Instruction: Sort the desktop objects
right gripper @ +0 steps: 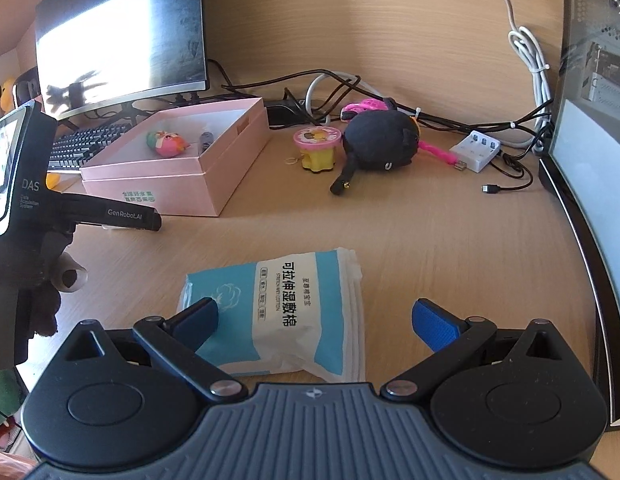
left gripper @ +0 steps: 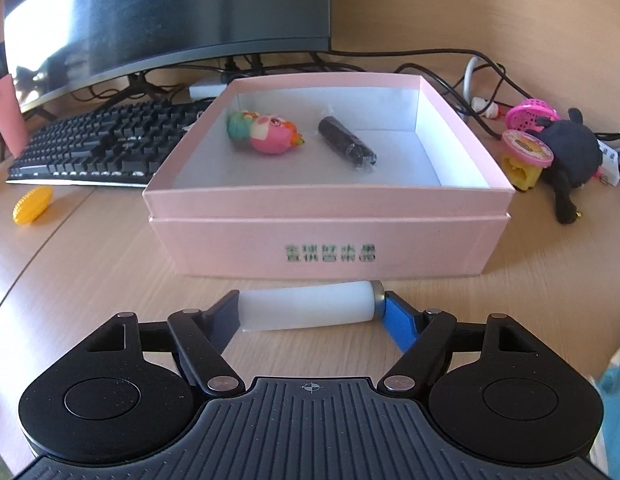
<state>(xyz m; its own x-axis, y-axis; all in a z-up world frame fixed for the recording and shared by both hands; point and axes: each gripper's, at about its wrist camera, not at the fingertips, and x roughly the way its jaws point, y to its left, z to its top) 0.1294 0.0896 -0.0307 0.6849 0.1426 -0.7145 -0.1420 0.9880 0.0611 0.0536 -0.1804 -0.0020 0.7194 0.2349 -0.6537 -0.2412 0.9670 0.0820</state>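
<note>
Left wrist view: left gripper [left gripper: 311,312] is clamping white tube [left gripper: 306,307] endwise beside pink box [left gripper: 327,240].
Right gripper [right gripper: 313,320], jaws apart, is straddling cotton-pad pack [right gripper: 278,312], probably preparing its pickup.

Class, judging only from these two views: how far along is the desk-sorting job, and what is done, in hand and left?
Done: a pink toy and a dark wrapped roll lie inside the pink box.
In hand: the left gripper has a white tube between its fingers.
Left: the wipes packet under the open right gripper, the black plush, the yellow-and-pink toy and a yellow toy remain on the desk.
</note>
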